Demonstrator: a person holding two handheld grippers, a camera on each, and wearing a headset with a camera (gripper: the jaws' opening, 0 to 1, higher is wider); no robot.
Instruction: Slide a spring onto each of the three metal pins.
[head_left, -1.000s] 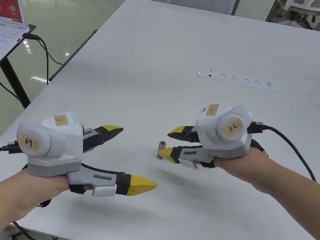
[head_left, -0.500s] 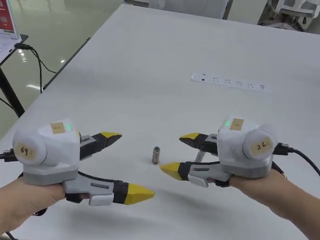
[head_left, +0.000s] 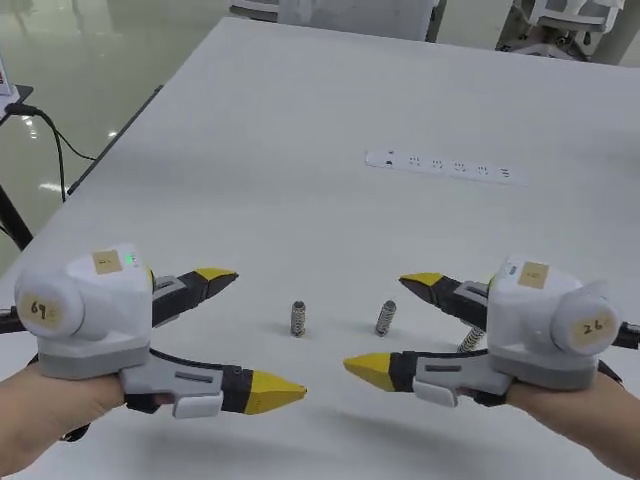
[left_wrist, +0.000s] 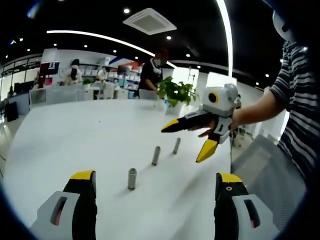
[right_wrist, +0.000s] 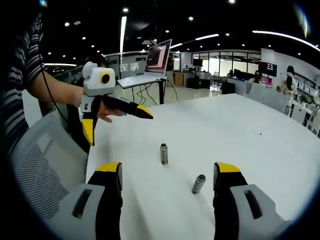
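Head view: springs (head_left: 298, 318) well inside table (head_left: 300, 120) edges.

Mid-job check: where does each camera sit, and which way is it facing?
Head view: on the headset, looking forward and down at the table; the left hand, right hand, left claw and right claw show.
Left claw view: on the left claw, facing three springs and the right claw beyond; own jaws at bottom.
Right claw view: on the right claw, facing two springs and the left claw beyond; own jaws at bottom.
Shared: both claw views see the springs, from opposite sides.
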